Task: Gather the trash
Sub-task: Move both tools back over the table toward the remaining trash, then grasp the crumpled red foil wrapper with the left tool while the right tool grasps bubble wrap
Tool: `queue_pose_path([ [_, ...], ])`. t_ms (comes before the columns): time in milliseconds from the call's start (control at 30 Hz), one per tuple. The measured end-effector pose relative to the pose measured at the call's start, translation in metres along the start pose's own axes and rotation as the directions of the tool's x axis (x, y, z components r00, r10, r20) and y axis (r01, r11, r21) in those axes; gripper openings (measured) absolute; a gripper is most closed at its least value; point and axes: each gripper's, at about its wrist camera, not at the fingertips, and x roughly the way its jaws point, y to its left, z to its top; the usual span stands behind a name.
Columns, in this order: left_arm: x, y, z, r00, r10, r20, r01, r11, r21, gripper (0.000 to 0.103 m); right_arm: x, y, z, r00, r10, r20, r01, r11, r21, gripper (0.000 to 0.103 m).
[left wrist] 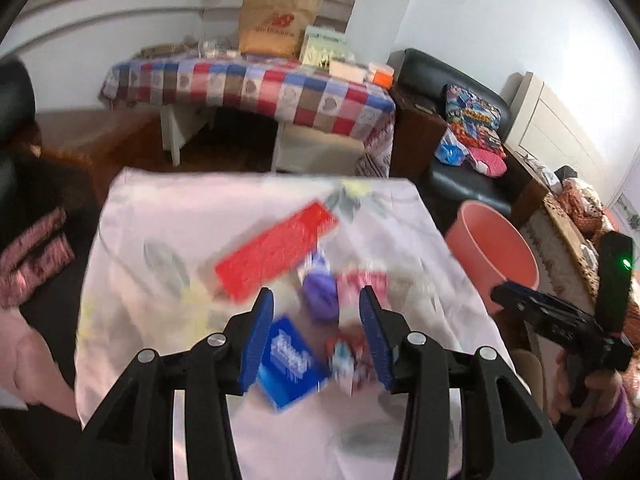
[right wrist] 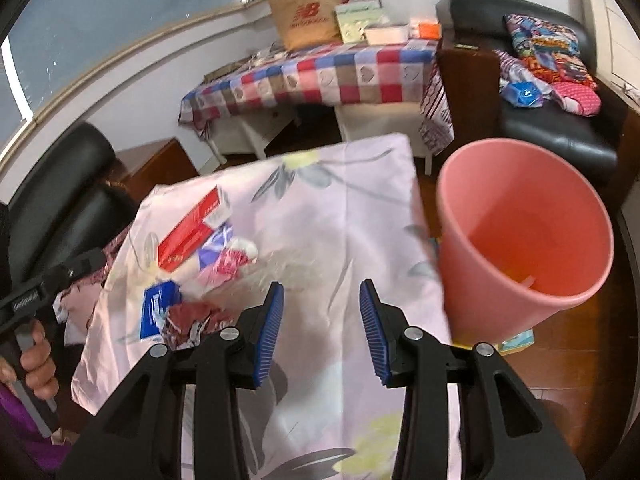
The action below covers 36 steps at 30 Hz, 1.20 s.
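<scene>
Hovering over litter on a floral cloth, both tongs empty.
Left tongs (left wrist: 316, 336) gape above a glossy blue packet (left wrist: 290, 364) and crumpled wrappers (left wrist: 348, 354); right tongs (right wrist: 322, 328) stand half-open over bare cloth (right wrist: 340, 216). Flat red box (right wrist: 188, 232) lies beyond; smooth pink bin (right wrist: 524, 236) stands right of the cloth.

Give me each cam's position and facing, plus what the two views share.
Left wrist: on the left gripper, angled down at the trash pile, red box ahead; right gripper at the right edge.
Right wrist: on the right gripper, over bare cloth; left hand at the left edge.
Shared: cloth, red box, pink bin, checked table.
</scene>
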Motion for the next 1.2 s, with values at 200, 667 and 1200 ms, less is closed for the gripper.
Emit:
queue_pose_path([
  [200, 0.017, -0.013, -0.031, 0.997, -0.037, -0.064, 0.042, 0.997, 0.069, 0.044, 0.017, 0.007, -0.005, 0.998, 0.041, -0.054, -0.039, 0.999, 0.027, 0.04],
  [667, 0.069, -0.05, -0.045, 0.99, -0.044, -0.135, 0.075, 0.969, 0.234, 0.044, 0.036, 0.006, -0.011, 0.985, 0.121, -0.122, -0.107, 0.988, 0.114, 0.04],
  [1200, 0.069, -0.05, -0.063, 0.991, -0.079, -0.111, 0.103, 0.966, 0.236, 0.03, 0.075, -0.002, 0.0, 0.943, 0.281, -0.178, -0.212, 0.92, 0.329, 0.04],
])
